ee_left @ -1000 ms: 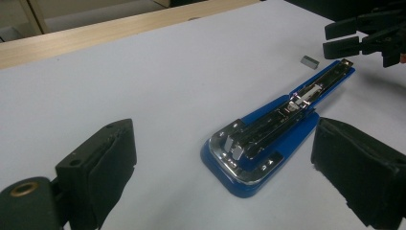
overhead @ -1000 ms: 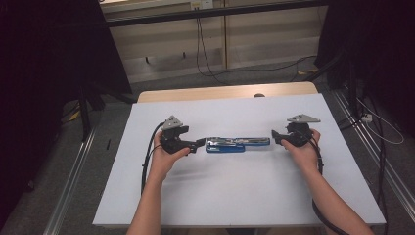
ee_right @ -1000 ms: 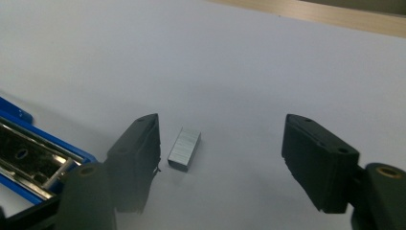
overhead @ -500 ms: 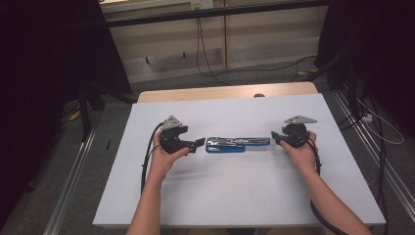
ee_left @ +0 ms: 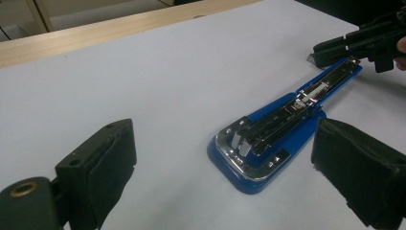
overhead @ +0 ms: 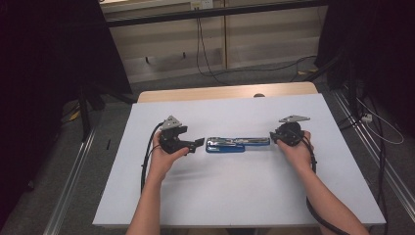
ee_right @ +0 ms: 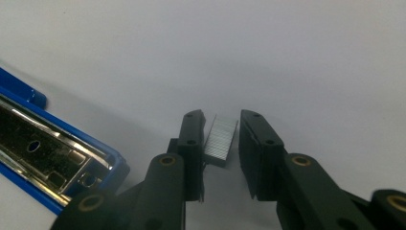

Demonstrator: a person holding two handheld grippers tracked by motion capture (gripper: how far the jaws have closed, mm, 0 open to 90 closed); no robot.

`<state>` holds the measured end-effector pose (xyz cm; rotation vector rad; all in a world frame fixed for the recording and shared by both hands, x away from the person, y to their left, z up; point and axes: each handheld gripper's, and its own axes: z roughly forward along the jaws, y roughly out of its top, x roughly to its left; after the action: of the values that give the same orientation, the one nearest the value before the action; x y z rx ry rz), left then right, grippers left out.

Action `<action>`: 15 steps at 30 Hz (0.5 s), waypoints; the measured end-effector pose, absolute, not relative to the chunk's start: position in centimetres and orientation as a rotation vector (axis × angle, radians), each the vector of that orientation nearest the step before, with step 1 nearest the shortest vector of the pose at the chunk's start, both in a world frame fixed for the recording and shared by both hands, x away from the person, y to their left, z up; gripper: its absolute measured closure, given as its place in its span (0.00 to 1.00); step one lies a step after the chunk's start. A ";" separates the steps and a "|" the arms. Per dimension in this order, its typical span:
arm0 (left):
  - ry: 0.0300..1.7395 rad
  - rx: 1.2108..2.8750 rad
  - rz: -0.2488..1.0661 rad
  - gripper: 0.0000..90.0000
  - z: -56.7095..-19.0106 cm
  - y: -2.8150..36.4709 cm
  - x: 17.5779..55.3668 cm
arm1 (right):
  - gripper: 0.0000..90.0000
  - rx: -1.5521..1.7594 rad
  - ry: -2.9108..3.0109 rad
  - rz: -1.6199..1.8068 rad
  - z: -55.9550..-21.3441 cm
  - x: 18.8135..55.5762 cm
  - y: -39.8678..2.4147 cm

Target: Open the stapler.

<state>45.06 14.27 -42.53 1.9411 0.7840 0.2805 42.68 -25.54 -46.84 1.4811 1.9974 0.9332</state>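
Closing the right claw [ee_right: 221, 143] squarely on the staple strip [ee_right: 220, 140] beside the opened stapler [overhead: 237, 143] on the surface [overhead: 235, 196], we seem barely touching; left claw [ee_left: 230, 167] waits spread.

No text, label, brand, number or sign can be read on anything in these views, including the blue metal-topped stapler [ee_left: 268, 139].

stapler [ee_right: 52, 163] cut off at left edge — staple strip [ee_right: 220, 141] partly hidden by jaws
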 end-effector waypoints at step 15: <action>0.779 1.940 0.285 0.09 -42.4 14.5 45.0 | 0.88 1.466 2.035 0.953 -46.7 42.8 -26.1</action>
<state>45.01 14.47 -42.41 1.9397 0.7791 0.2855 42.85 -26.10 -46.73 1.4665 2.0346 0.9532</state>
